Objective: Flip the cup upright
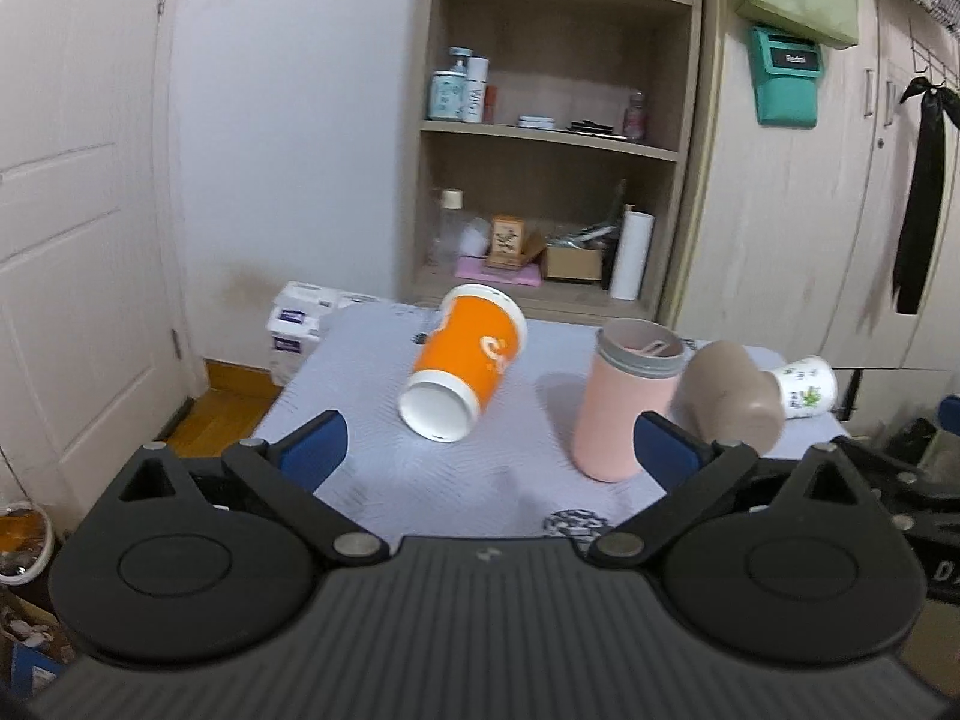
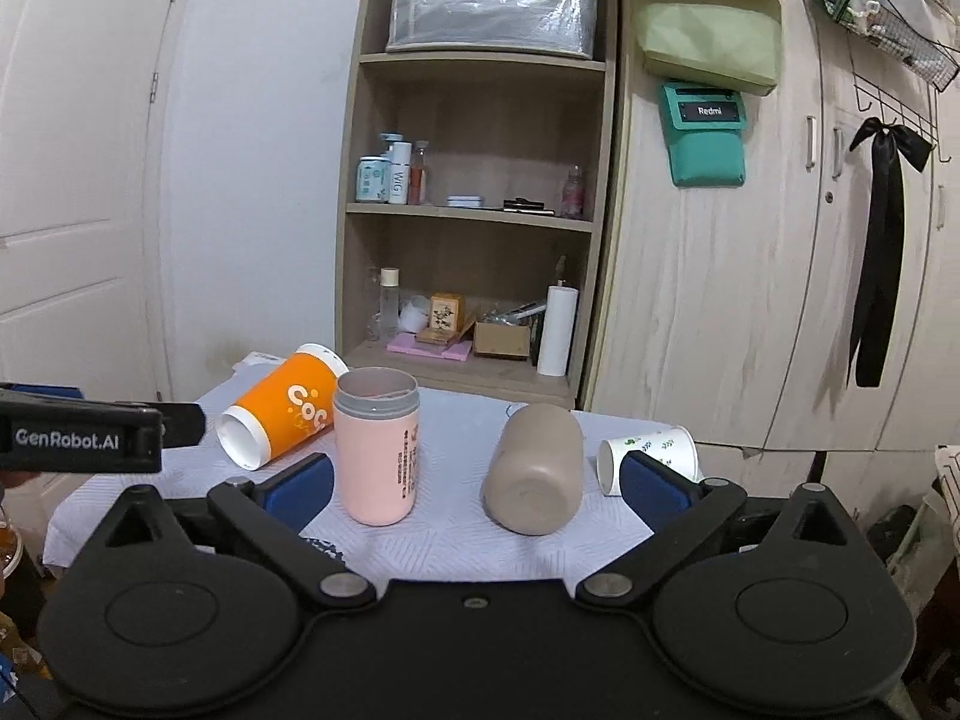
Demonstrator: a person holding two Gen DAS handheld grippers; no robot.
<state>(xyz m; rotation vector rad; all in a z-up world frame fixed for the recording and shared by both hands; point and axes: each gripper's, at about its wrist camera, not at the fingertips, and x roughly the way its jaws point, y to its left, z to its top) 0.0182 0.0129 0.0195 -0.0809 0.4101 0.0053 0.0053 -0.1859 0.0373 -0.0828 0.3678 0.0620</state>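
Note:
An orange paper cup [image 1: 465, 360] lies on its side on the white-clothed table [image 1: 372, 468], its white base toward me; it also shows in the right wrist view [image 2: 282, 411]. A pink cup [image 1: 621, 399] stands upright with its mouth open [image 2: 375, 441]. A taupe cup [image 1: 729, 396] lies on its side [image 2: 536, 468]. A small white floral paper cup [image 1: 804, 387] lies on its side at the right [image 2: 651, 459]. My left gripper [image 1: 489, 450] is open and empty, short of the orange cup. My right gripper [image 2: 477, 489] is open and empty, the pink and taupe cups between its fingers' line.
A wooden shelf unit [image 2: 474, 210] with bottles and boxes stands behind the table, a wardrobe [image 2: 750, 300] to its right, a white door [image 1: 78, 210] at the left. The left gripper's body [image 2: 90, 435] shows at the left of the right wrist view.

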